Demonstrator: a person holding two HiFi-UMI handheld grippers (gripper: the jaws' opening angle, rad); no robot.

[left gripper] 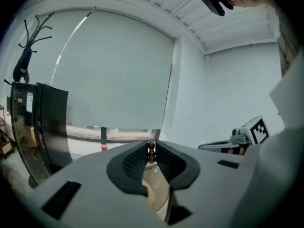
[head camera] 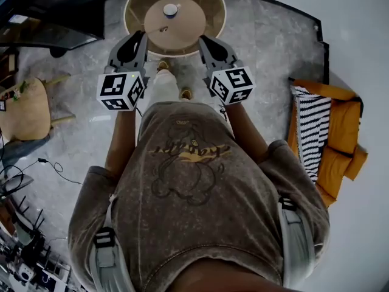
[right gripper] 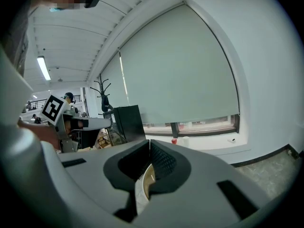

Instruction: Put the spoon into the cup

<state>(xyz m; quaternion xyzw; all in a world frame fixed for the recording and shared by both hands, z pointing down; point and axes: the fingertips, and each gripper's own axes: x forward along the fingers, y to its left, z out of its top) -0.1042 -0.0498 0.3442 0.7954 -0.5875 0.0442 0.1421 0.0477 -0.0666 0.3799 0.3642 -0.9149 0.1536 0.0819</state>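
— Which way does the spoon lie from the jaws?

— Ahead at 12 o'clock, on the round table. It is a small dark thing (too small to give its long axis). The cup stands just past it, toward 1 o'clock.

— Nearer hand?

— I'd judge the left gripper, whose jaws stand slightly apart, grasping nothing. The right gripper is clenched and empty.

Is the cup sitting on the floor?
No, the cup stands on top of the round table, in front of both grippers.
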